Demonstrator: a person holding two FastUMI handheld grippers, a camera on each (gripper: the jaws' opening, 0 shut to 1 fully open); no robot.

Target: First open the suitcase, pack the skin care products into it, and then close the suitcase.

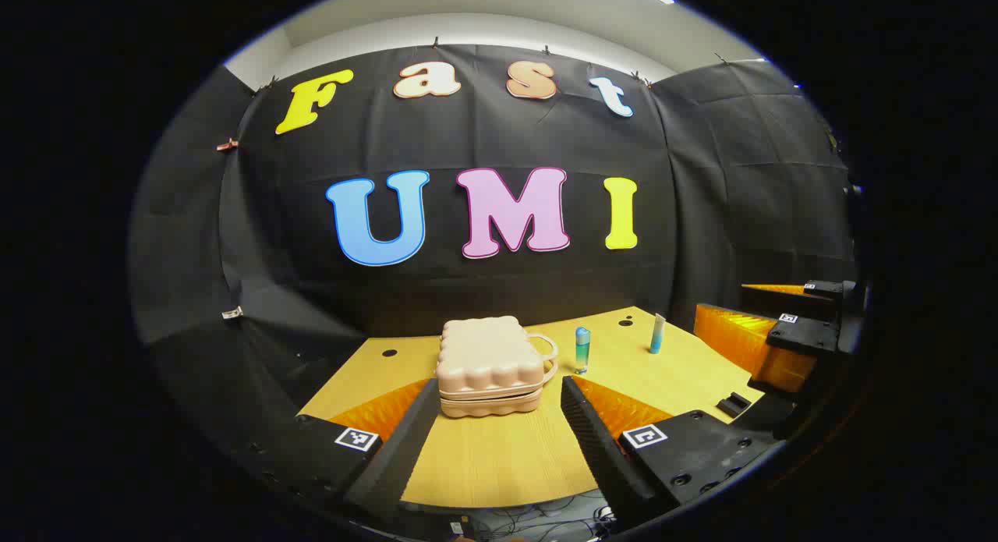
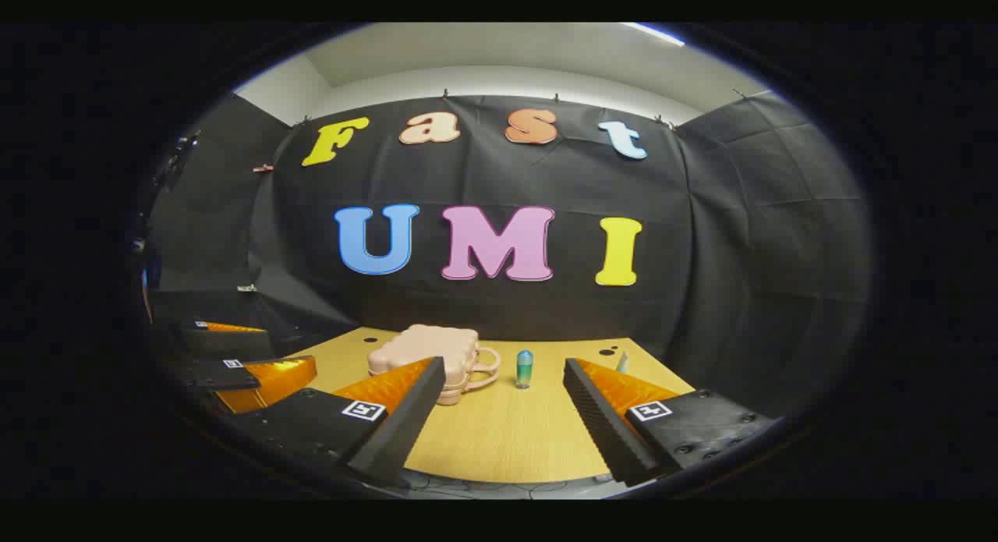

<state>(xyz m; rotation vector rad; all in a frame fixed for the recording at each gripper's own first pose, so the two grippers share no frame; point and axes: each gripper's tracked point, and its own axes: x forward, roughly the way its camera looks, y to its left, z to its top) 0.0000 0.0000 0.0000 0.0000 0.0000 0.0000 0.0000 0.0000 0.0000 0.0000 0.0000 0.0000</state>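
Closed suitcase [image 1: 490, 366] lies on wooden table [image 1: 499, 464].

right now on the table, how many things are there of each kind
suitcase: 1, shut, pink
bottle: 1, blue cap, upright
tube: 1, upright, farther right
total: 3, all resting on the wooden table

A recording booth: black cloth wall [image 1: 499, 292] clipped up on three sides around a wooden surface [image 1: 499, 448], with cables [image 1: 538, 522] below its edge.
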